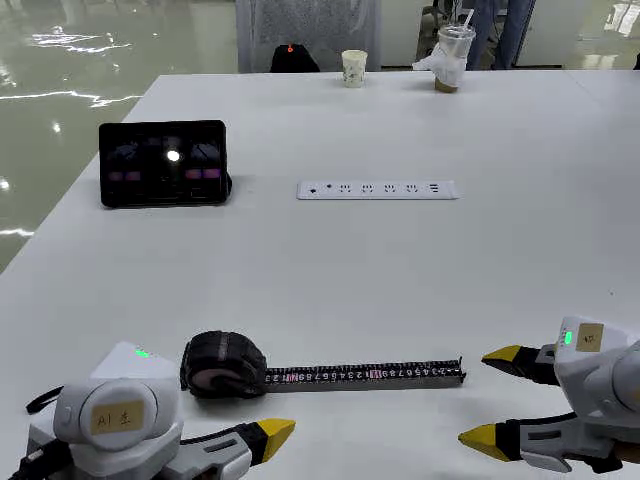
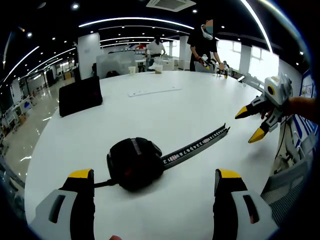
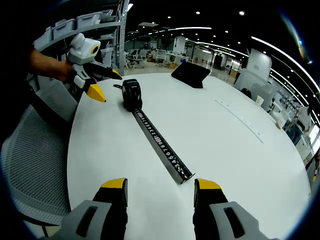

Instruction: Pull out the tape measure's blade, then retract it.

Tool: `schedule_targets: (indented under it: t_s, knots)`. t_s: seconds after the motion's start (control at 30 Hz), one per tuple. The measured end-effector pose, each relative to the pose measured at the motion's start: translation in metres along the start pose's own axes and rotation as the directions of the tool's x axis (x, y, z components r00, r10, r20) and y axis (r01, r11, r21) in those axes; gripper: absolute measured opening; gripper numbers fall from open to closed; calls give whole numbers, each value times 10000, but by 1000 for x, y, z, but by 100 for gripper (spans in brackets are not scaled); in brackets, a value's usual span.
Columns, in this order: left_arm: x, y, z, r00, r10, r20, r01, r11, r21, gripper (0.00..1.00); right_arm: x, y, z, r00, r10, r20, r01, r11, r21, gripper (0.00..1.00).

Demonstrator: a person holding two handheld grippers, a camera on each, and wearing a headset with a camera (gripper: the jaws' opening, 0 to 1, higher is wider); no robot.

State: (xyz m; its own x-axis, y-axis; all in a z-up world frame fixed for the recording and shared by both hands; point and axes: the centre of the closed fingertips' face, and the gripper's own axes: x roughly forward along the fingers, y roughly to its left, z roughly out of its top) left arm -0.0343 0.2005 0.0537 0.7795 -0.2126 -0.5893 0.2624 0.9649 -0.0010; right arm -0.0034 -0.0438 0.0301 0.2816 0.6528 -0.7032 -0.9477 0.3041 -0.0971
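A wide, smooth white table runs away from you in a bright open workspace with a glossy floor. Far ahead of both grippers sit a flat black tablet propped on its stand, a long white power strip, a small patterned paper cup and a clear plastic cup with a straw.

Your left gripper stands open and holds nothing. The rounded black tape measure case, ribbed and rubbery-looking, lies just ahead of it, in line with the gap between its yellow-tipped jaws. From the case the thin, dark, numbered metal blade is drawn out flat on the table towards your right gripper, which is also spread wide and empty. The blade's small end hook lies just in front of that gripper, apart from both jaws.

The pull-out looks done, so retraction is probably what remains. Watch three things:

- **Whipping:** nothing holds the blade, so a sudden release could whip it back and make the hook slap the case.
- **Sliding:** the tabletop looks slick, so pressing on the case without clamping it could send it skating away from your left jaws.
- **Slipping or kinking:** the blade is narrow and springy, so a pinch near its edge may slip off or kink it.
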Motion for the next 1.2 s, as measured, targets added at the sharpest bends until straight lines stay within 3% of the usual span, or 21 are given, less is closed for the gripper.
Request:
schedule_targets:
  t_s: [0.83, 1.2]
  knots:
    - [15, 12, 5, 9997, 248, -37, -250, 9983, -520, 99, 15, -28, -7, 9964, 574, -617, -630, 9937, -931, 37]
    - [21, 17, 8, 9991, 427, -44, -429, 9928, -1122, 90, 27, -32, -9, 9867, 1165, -1134, -1341, 9776, -1622, 25]
